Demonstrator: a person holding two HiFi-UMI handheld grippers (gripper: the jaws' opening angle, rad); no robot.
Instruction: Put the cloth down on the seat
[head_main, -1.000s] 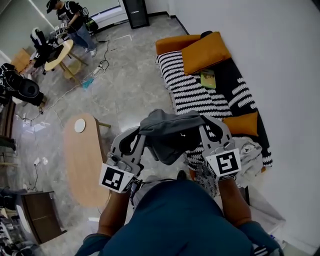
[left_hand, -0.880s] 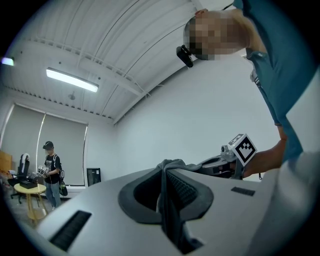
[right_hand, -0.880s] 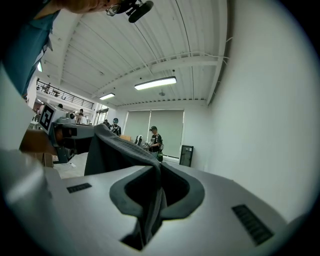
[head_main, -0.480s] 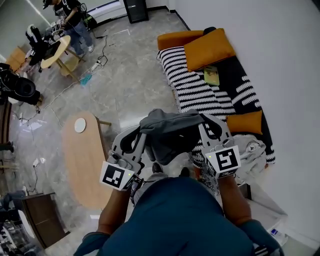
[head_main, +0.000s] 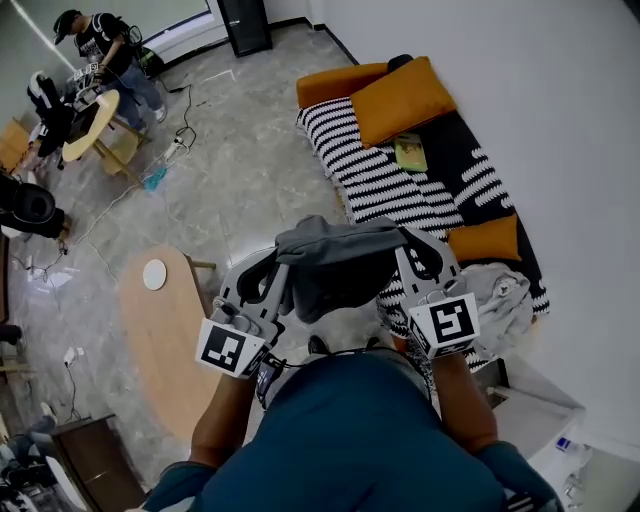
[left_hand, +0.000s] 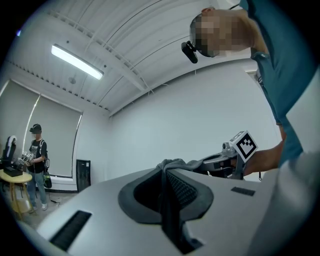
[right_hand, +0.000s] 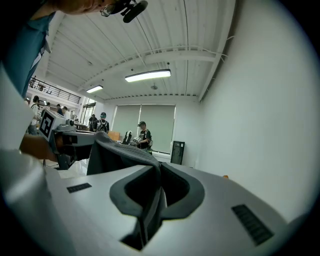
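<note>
Clearly this is the carry: the left tool (head_main: 282, 262) and right tool (head_main: 402, 242) each pinch an edge of the grey cloth (head_main: 335, 268), stretched between them in mid-air, short of the striped sofa seat (head_main: 385, 185). Next, bring it over the seat, lower and release.

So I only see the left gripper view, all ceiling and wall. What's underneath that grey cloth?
Observer: The head view shows the grey cloth against a grey stone floor, just beside a sofa.
Operator: Is that sofa free?
Observer: Partly. Orange cushions, a green flat item and a pale crumpled heap lie on it. The striped stretch in the middle is bare.
Operator: Who holds the cloth's far end?
Observer: The right gripper. Its own view shows the jaws shut on the cloth, as the left gripper is on its end.
</note>
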